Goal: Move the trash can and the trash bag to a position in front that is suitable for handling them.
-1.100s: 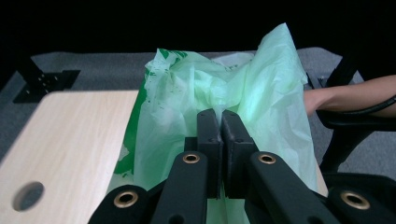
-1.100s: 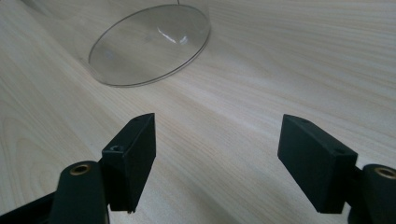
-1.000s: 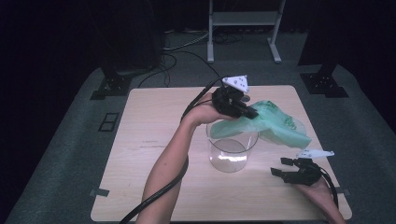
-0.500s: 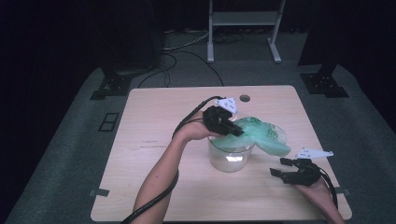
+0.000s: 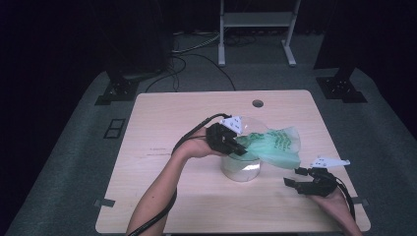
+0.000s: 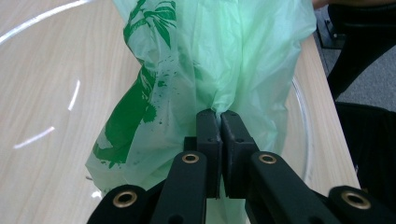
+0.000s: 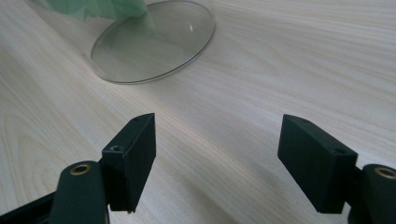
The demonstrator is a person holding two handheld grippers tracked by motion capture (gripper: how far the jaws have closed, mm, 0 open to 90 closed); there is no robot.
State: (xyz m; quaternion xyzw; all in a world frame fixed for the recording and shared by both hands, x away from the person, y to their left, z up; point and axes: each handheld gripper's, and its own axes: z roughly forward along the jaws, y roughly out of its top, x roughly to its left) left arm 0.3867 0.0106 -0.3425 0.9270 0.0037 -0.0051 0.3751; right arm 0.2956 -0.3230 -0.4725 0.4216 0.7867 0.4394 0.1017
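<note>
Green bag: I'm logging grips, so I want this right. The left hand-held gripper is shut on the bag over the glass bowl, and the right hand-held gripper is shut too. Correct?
Not quite. The right hand-held gripper is open, its jaws wide apart over bare table, as the right gripper view shows. The left hand-held gripper is indeed shut on the bag over the glass bowl.

A pale wooden table (image 5: 162, 147) carries a clear glass bowl (image 5: 241, 171) standing near its middle.

Your green plastic bag (image 5: 275, 146) is thin, translucent and crumpled, with darker green leaf print (image 6: 140, 100). One bunched end is pinched and hangs over the mouth of the clear glass bowl (image 5: 240, 169); the rest drapes over the bowl's rim toward the right. The bowl stands upright mid-bench.
</note>
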